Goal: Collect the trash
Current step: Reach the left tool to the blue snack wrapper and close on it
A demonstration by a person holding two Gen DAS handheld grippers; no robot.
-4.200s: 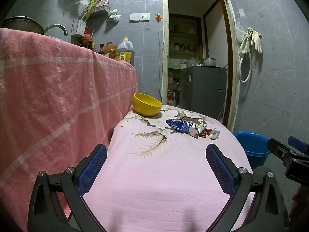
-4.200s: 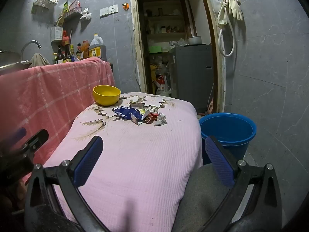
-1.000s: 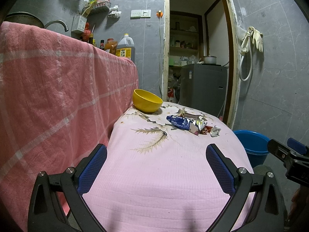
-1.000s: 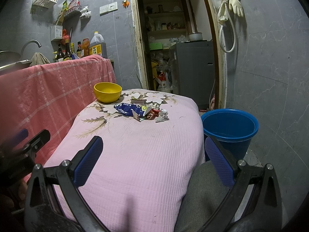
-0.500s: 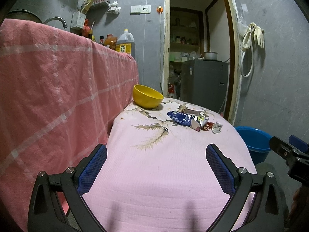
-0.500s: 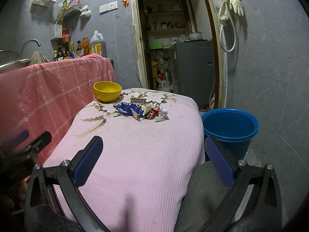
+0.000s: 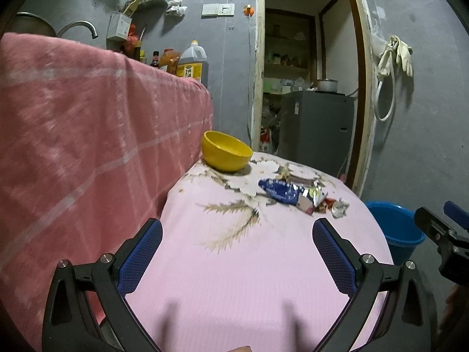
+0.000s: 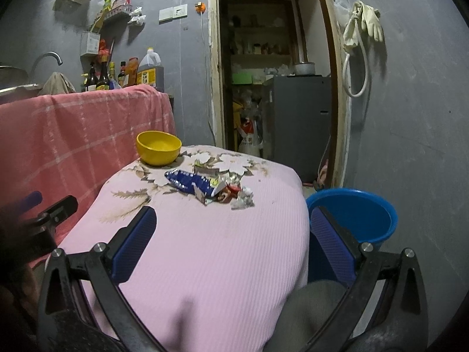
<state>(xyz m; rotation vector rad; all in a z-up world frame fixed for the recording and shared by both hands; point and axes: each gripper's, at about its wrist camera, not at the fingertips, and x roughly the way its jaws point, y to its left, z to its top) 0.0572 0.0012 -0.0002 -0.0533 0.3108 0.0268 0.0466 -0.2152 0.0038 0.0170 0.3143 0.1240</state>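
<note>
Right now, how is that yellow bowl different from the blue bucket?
The yellow bowl sits on the pink-covered table; the blue bucket stands lower, on the floor beside the table. The bowl looks smaller and shallower, the bucket wider and deeper. Both are upright, open-topped, and look empty as far as their insides show.

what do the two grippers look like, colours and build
Both look alike: the left gripper and right gripper each have two black arms with triangular cut-outs and silver bolt heads, ending in fingers faced with textured blue pads. No cables or markings show. The person's sleeves are not visible.
</note>
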